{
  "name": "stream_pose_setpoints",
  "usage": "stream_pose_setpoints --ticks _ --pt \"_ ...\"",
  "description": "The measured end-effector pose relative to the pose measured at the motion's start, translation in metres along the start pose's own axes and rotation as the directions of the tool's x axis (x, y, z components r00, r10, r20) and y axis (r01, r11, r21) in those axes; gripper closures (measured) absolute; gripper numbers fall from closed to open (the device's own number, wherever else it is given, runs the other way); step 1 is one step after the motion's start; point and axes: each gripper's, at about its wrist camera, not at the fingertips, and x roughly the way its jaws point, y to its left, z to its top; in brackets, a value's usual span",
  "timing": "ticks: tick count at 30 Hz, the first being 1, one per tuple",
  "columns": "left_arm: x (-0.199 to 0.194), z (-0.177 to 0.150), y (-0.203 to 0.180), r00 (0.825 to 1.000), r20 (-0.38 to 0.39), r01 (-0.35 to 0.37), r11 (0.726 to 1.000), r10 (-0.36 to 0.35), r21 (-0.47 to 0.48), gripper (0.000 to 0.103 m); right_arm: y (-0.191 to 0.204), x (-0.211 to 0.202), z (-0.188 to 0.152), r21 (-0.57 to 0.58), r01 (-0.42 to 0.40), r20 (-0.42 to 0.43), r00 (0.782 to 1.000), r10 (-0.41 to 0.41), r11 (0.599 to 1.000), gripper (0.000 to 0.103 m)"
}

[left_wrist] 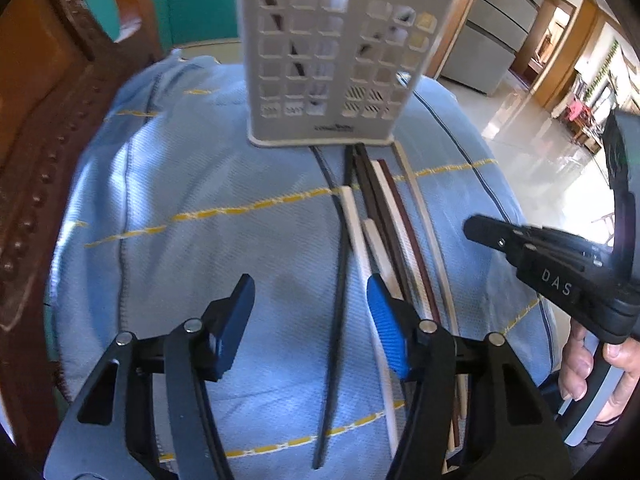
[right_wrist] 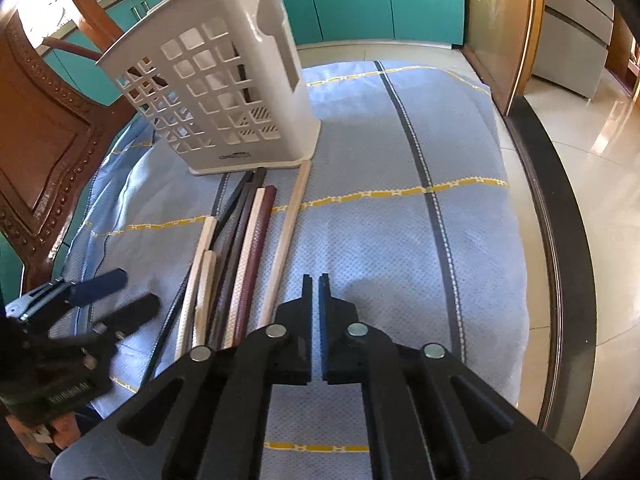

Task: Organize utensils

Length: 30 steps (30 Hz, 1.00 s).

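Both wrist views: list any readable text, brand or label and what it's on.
"DAS": white letters on the black body of the right gripper, seen in the left wrist view.
Small dark print on the base of the white utensil holder: too blurred to read in either view.
Pale lettering on the body of the left gripper, right wrist view: too blurred to read.
Nothing else carries text.

The top of the white basket is cut off by the picture's edge. The near ends of the chopsticks hide behind the left gripper. The small words on the basket are too blurry to read.
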Motion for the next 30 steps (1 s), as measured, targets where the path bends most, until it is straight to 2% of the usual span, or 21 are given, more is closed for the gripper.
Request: stream_pose_setpoints --ticks 7,8,11,13,15,18,21,23,25,26,30 --pt "0.008 -0.003 -0.014 0.999 -0.007 0.031 0.999 -0.031 0.036 0.045 0.000 0.001 0.008 0.044 -0.023 0.007 1.000 0.023 0.999 0.094" --pt "0.009 -0.004 -0.016 0.999 -0.008 0.035 0.999 -0.035 0.039 0.047 0.001 0.001 0.009 0.039 -0.023 0.006 1.000 0.022 0.999 0.094" --pt "0.020 -0.009 -0.023 0.999 -0.042 0.013 0.997 -0.010 0.080 0.066 0.002 0.002 0.007 0.028 -0.022 -0.001 1.000 0.022 0.999 0.094" --pt "0.020 -0.010 -0.027 1.000 -0.030 -0.005 0.995 0.008 0.103 0.071 0.002 0.002 0.006 0.028 -0.019 -0.003 1.000 0.019 0.999 0.094" --pt "0.020 -0.009 -0.025 0.999 -0.032 -0.001 0.995 0.004 0.100 0.090 0.001 0.002 0.006 0.029 -0.015 -0.002 1.000 0.015 0.999 0.094" --pt "0.018 -0.006 -0.016 0.999 -0.042 0.029 0.997 -0.026 0.066 0.093 0.000 0.003 0.005 0.026 -0.010 -0.005 1.000 0.010 1.000 0.094" --pt "0.011 -0.004 -0.004 1.000 -0.023 0.017 0.999 -0.016 0.040 0.095 0.002 0.005 0.006 0.012 -0.014 -0.002 1.000 0.014 1.000 0.093" --pt "0.007 -0.002 0.004 1.000 -0.012 0.009 1.000 -0.009 0.016 0.095 0.006 0.009 0.009 0.004 -0.026 0.002 1.000 0.026 1.000 0.088" --pt "0.007 0.000 0.009 1.000 -0.011 0.001 1.000 -0.001 -0.007 0.095 0.013 0.016 0.014 -0.003 -0.043 -0.002 0.999 0.043 0.999 0.077" --pt "0.007 0.000 0.011 1.000 -0.011 -0.004 1.000 0.004 -0.014 0.095 0.015 0.019 0.016 -0.006 -0.046 -0.004 0.999 0.046 0.999 0.075" --pt "0.010 0.000 0.018 1.000 -0.019 -0.020 0.999 0.019 -0.044 0.095 0.028 0.035 0.020 -0.058 0.011 -0.010 1.000 -0.011 0.998 0.075"
